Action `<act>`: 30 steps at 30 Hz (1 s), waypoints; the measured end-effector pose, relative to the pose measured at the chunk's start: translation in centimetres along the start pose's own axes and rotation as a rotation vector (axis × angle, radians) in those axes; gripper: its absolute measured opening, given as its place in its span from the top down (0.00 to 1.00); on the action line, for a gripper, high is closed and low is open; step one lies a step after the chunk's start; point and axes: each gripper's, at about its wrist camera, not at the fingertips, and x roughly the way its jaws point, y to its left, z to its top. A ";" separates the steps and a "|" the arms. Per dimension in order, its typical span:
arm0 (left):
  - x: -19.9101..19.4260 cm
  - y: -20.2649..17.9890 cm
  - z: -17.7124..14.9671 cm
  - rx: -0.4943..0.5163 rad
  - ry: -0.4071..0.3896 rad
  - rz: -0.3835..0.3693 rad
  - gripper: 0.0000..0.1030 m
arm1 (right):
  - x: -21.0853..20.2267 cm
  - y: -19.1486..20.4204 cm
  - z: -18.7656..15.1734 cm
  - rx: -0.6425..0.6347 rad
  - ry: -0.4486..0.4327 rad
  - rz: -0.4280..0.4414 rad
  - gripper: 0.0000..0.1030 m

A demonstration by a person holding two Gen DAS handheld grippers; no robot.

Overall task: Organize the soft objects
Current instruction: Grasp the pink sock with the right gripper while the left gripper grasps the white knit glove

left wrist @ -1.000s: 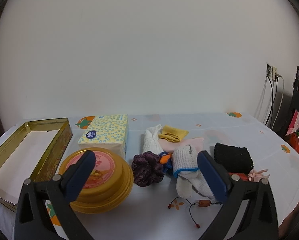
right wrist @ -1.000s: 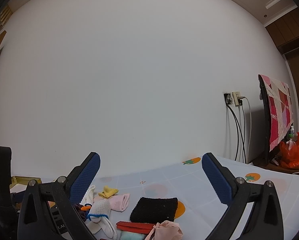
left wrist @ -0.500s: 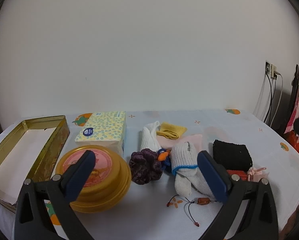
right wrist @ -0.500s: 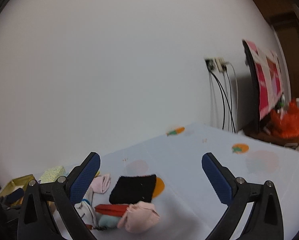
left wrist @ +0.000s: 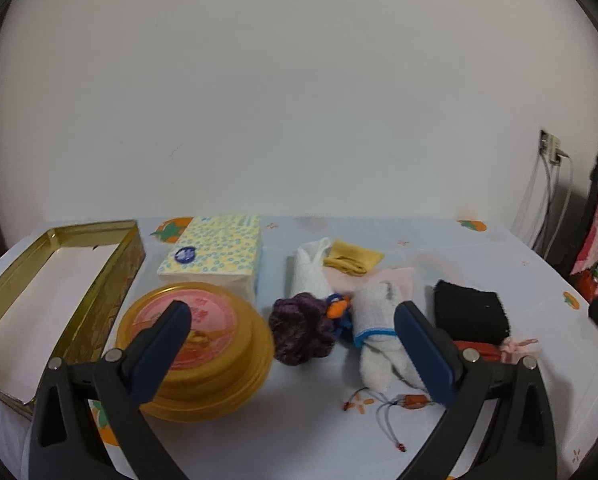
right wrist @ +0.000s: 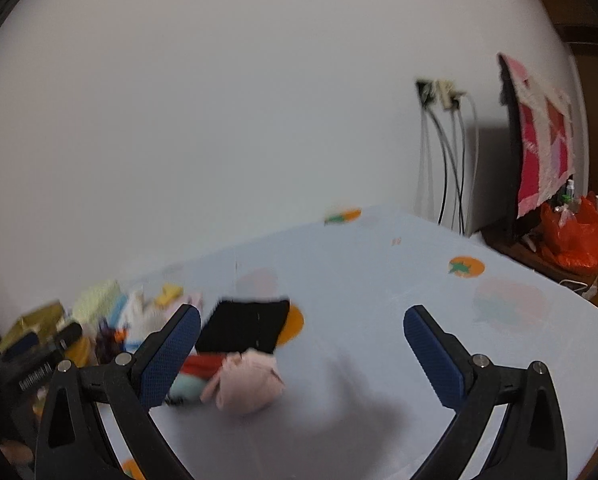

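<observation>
Both grippers, left (left wrist: 291,344) and right (right wrist: 301,346), hang released over the counter (right wrist: 379,300). Far left, the gold tin (left wrist: 59,280) holds only white lining; soft objects (left wrist: 339,300) lie piled right of the round tin (left wrist: 203,360).

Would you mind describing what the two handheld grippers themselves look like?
Both match: the left gripper and right gripper each have two black plastic arms with triangular cut-outs and silver pivot screws, ending in long blue fingers with a fine dotted grip texture. No cables or sleeves show.

A pale-blue clothed table (left wrist: 479,248) carries gold tin (left wrist: 111,276), tissue pack (left wrist: 215,252), scrunchie (left wrist: 301,330), black cloth (left wrist: 469,312)
</observation>
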 end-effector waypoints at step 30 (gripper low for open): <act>1.1 -3.8 0.7 0.139 -0.008 -0.157 0.10 | 1.8 0.0 0.5 0.061 0.013 0.185 0.76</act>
